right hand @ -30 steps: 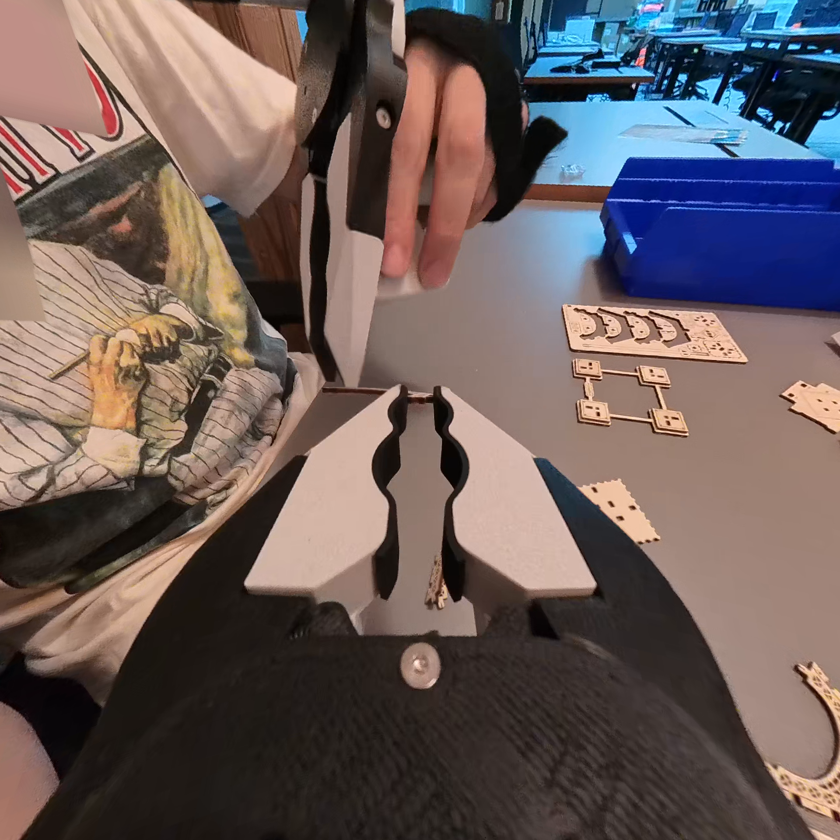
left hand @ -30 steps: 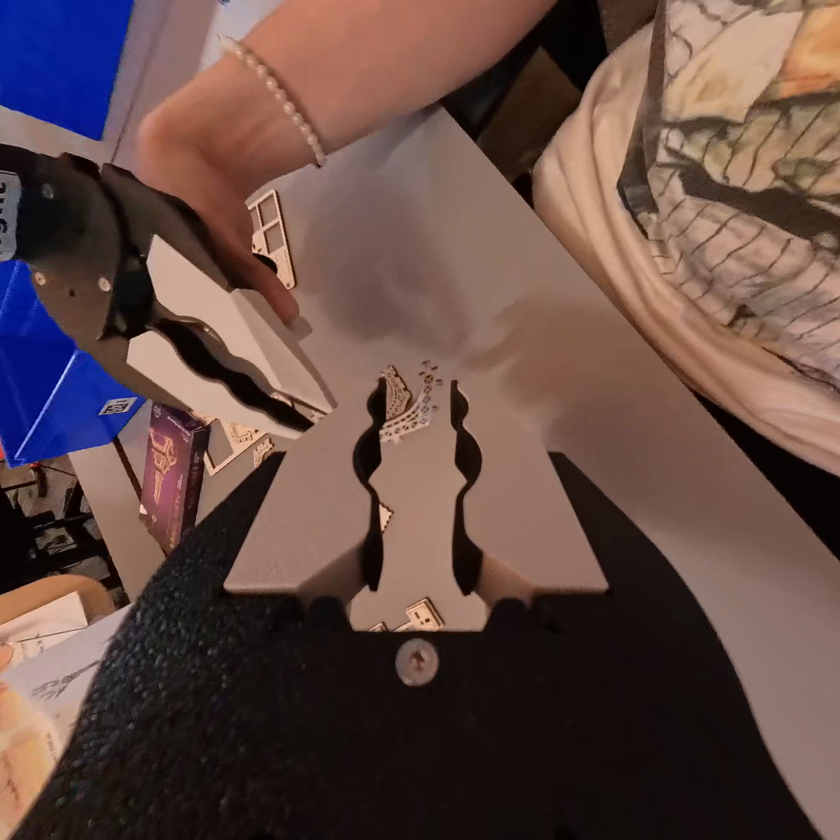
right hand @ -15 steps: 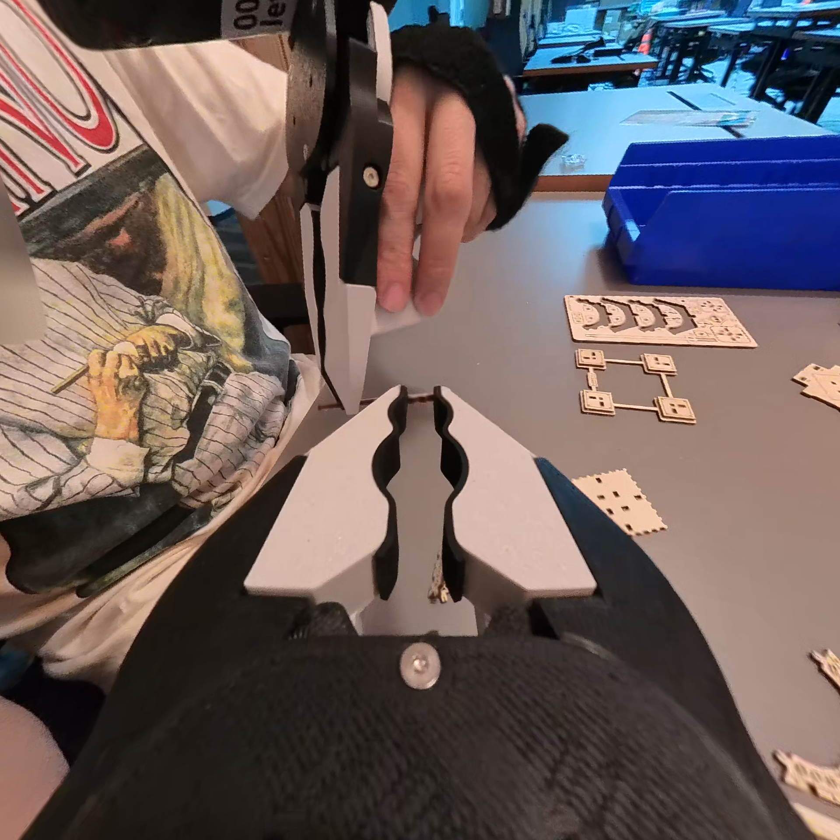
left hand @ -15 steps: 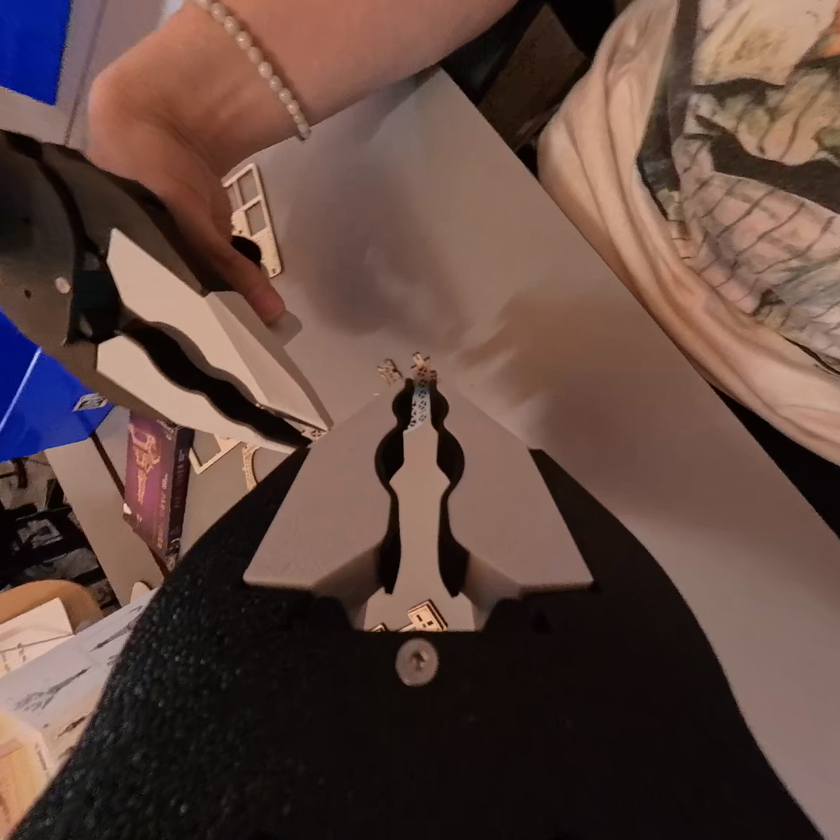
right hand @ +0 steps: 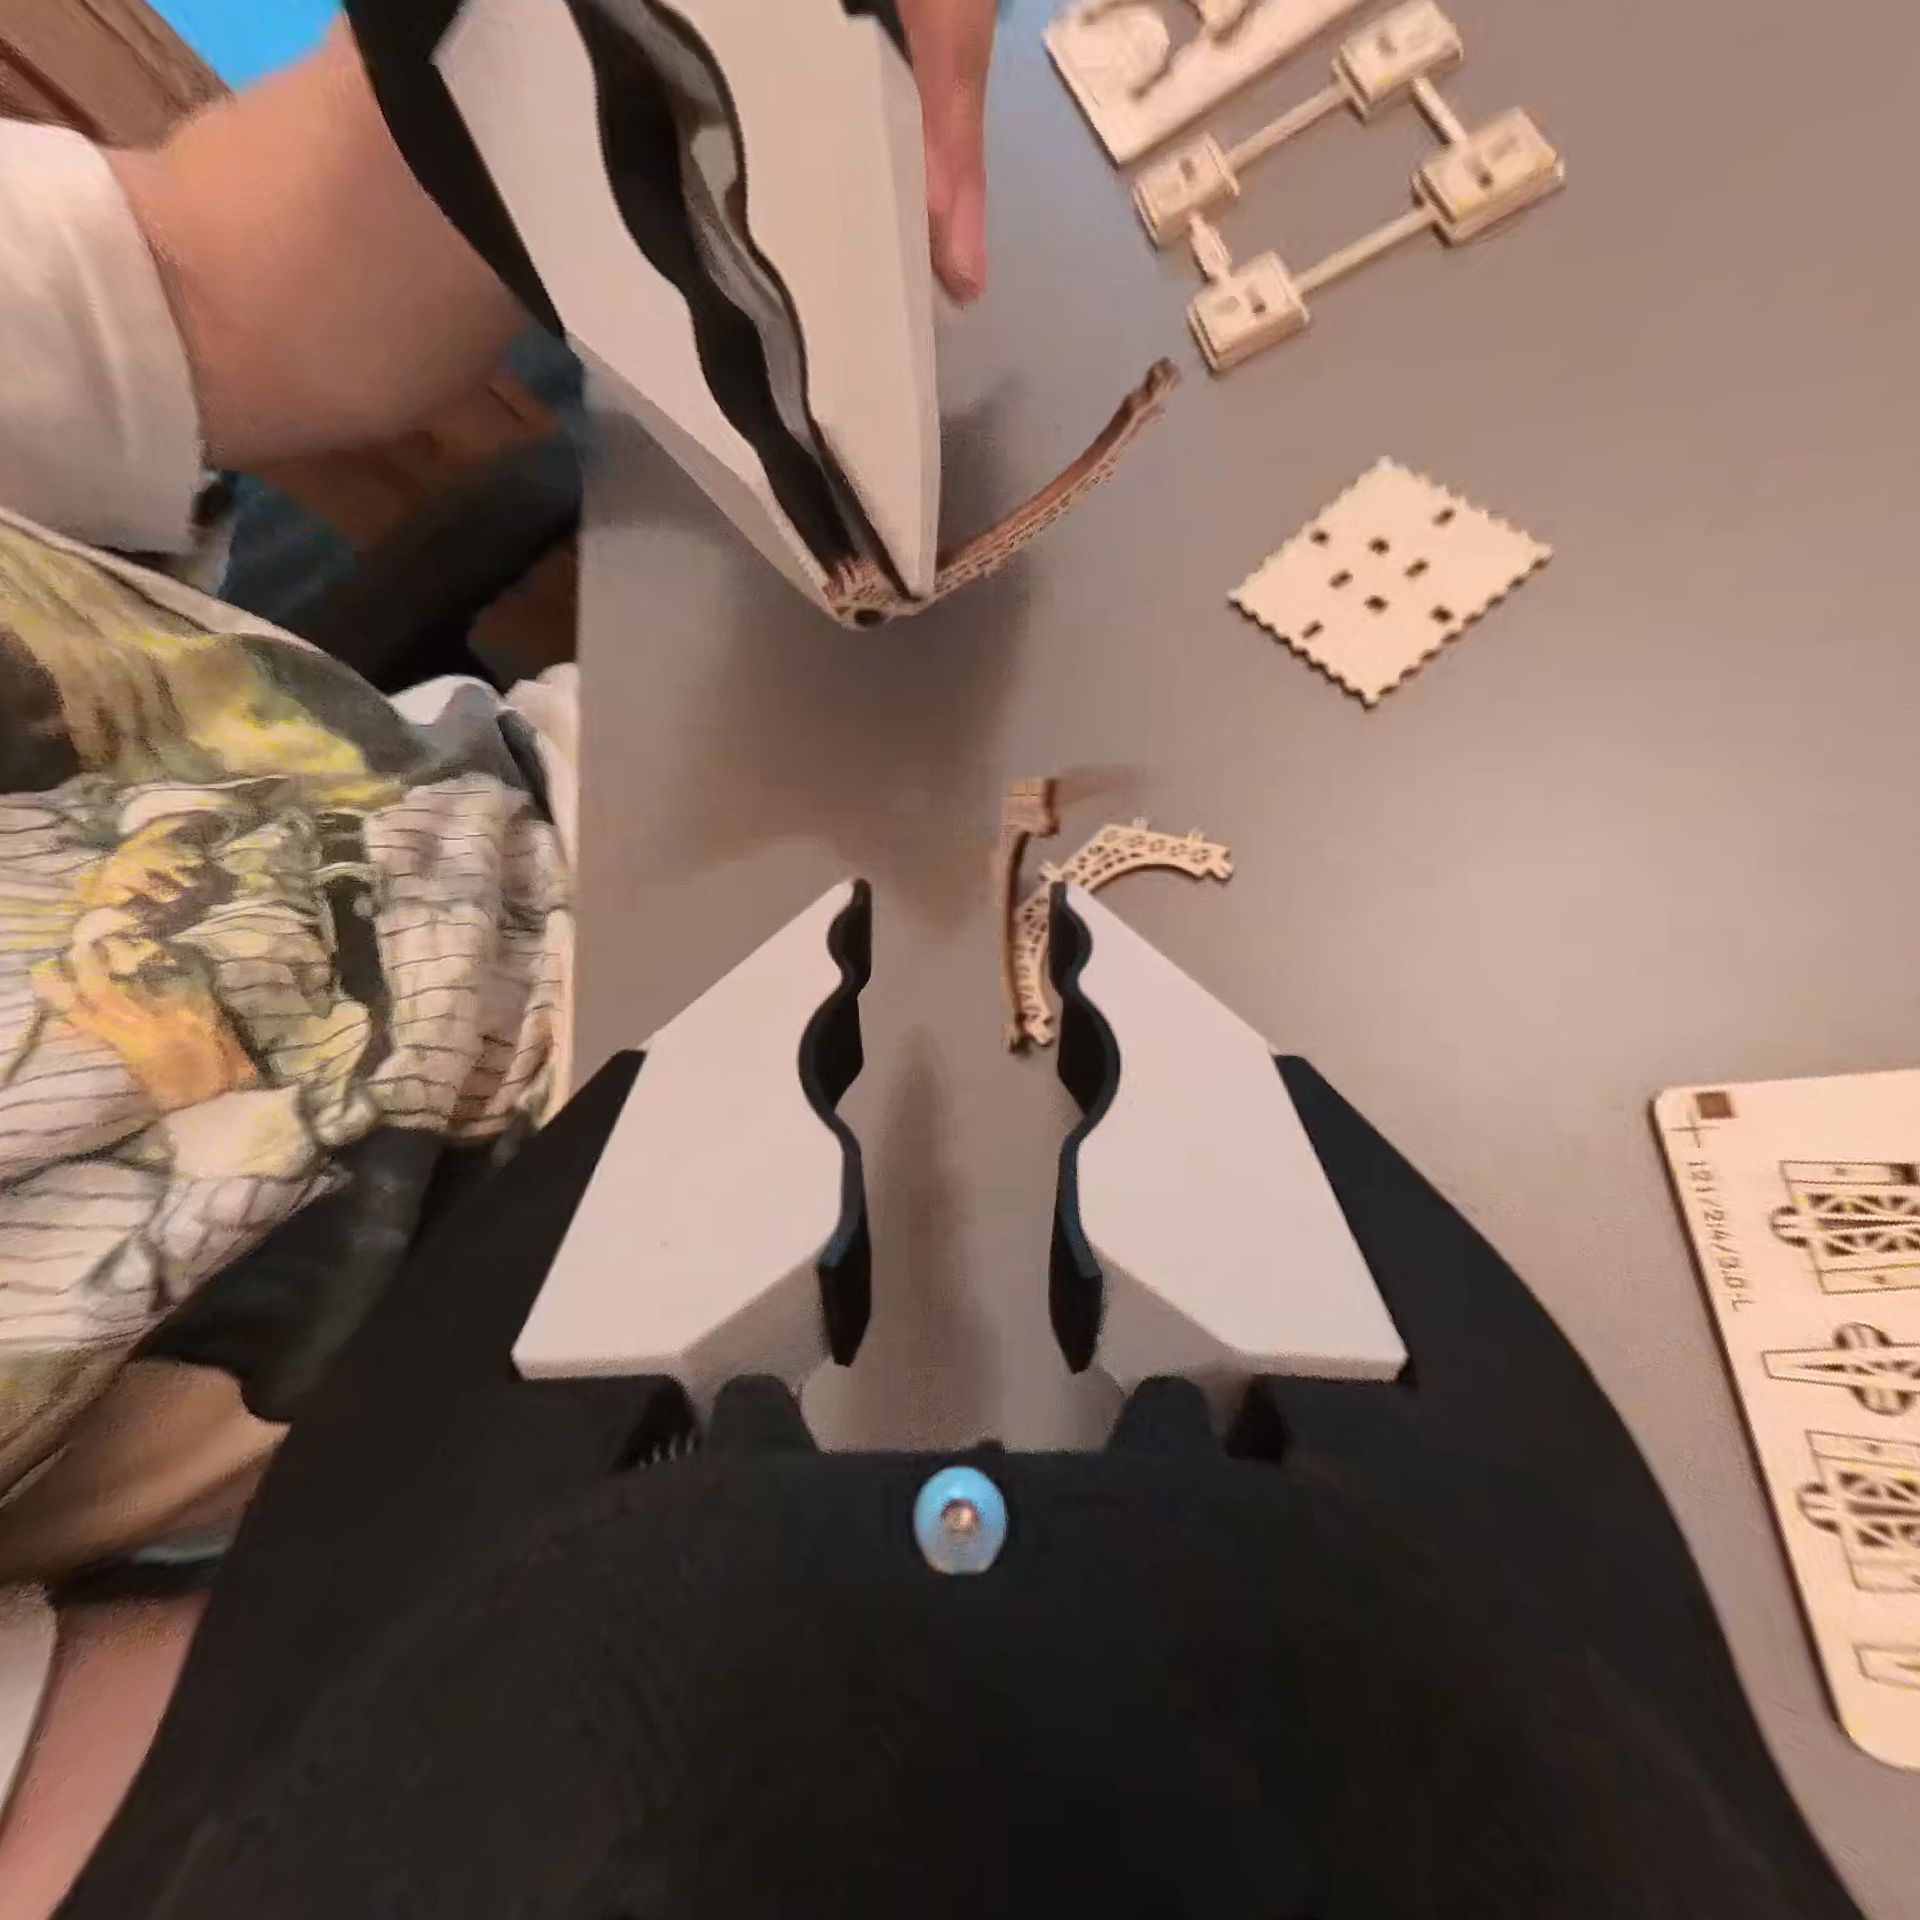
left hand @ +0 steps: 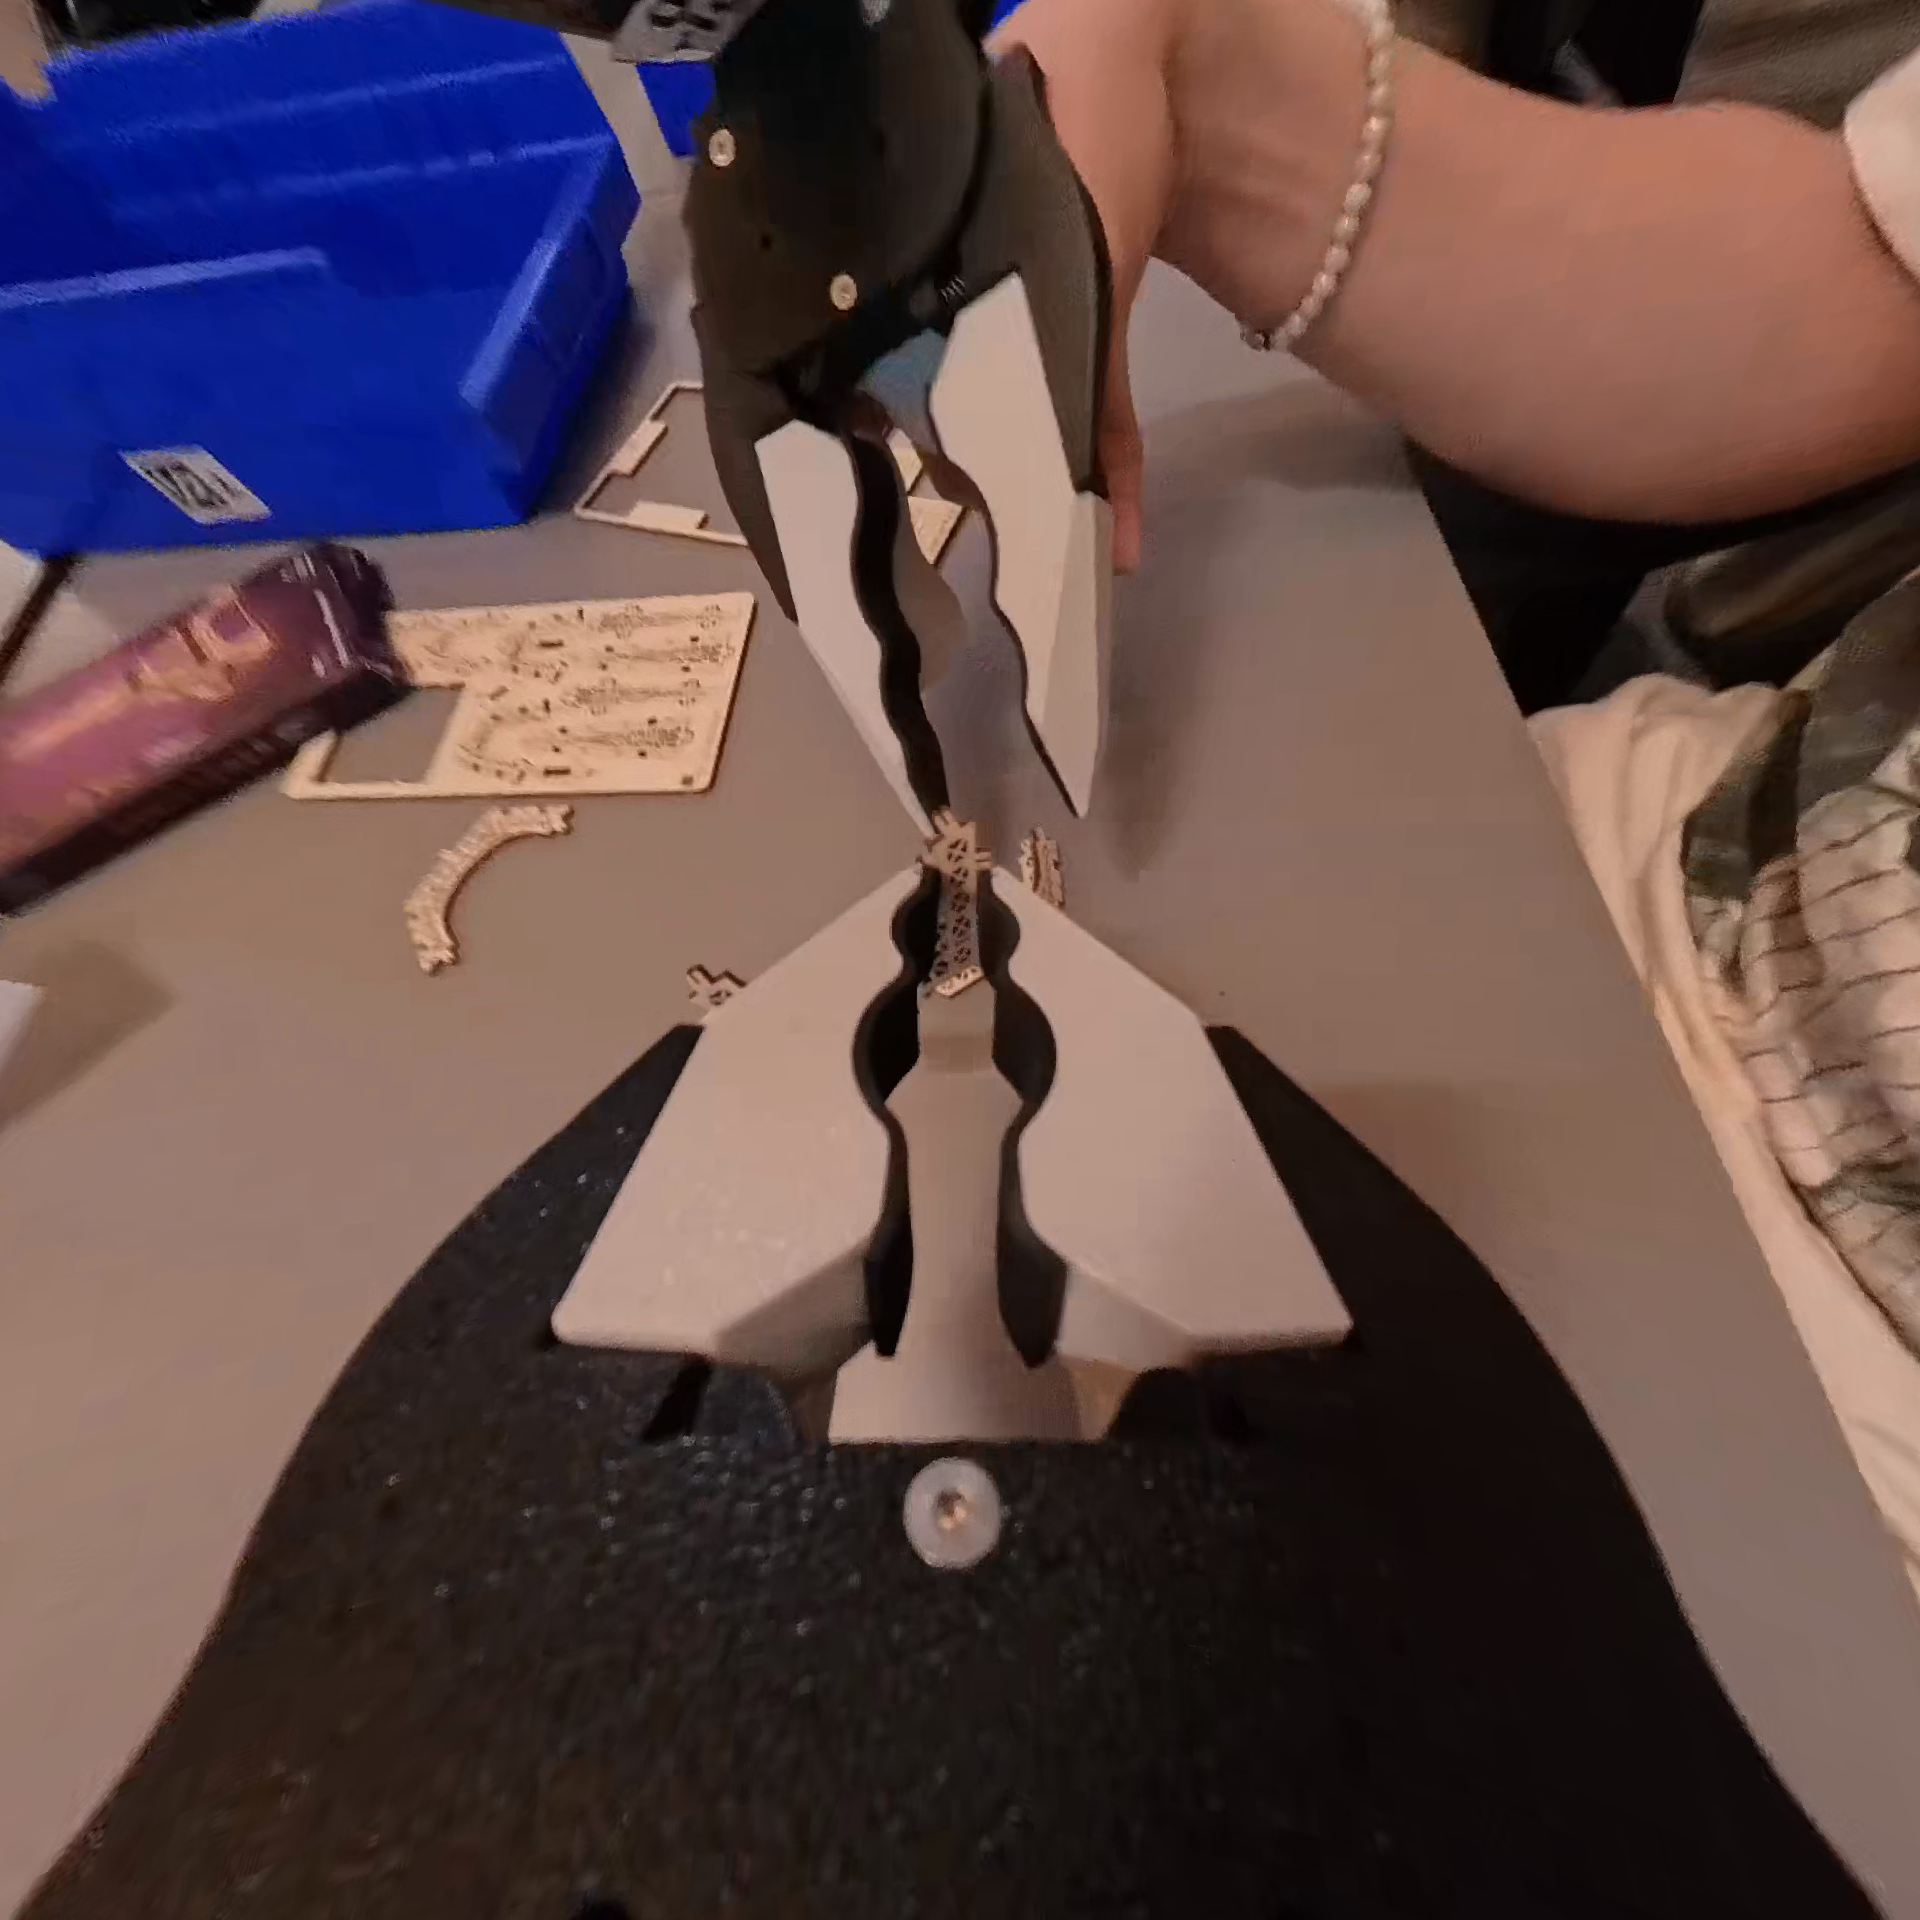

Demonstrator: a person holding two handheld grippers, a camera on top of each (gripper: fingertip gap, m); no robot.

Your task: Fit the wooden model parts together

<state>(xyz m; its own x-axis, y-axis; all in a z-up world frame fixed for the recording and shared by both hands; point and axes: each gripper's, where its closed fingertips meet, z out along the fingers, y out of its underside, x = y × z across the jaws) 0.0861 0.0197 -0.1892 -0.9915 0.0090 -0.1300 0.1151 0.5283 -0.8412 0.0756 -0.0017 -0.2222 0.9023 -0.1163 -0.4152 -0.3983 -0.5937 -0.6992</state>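
My left gripper is shut on a thin curved lattice wooden piece, pinched at the fingertips and held above the grey table. In the right wrist view the same gripper points down and the piece arcs out to the right of its tips. My right gripper is open and empty, looking down at the table. Two more curved lattice pieces lie crossed beside its right finger. In the left wrist view the right gripper hangs open just beyond the held piece.
A square perforated plate, a frame of four small blocks and a part sheet lie to the right. A blue bin, a purple box, a punched sheet and a loose arc lie left. The person's torso is at the table edge.
My left gripper closed on the curved lattice piece and lifted it off the table. My right gripper opened and tilted down toward the table, tip to tip with the left.
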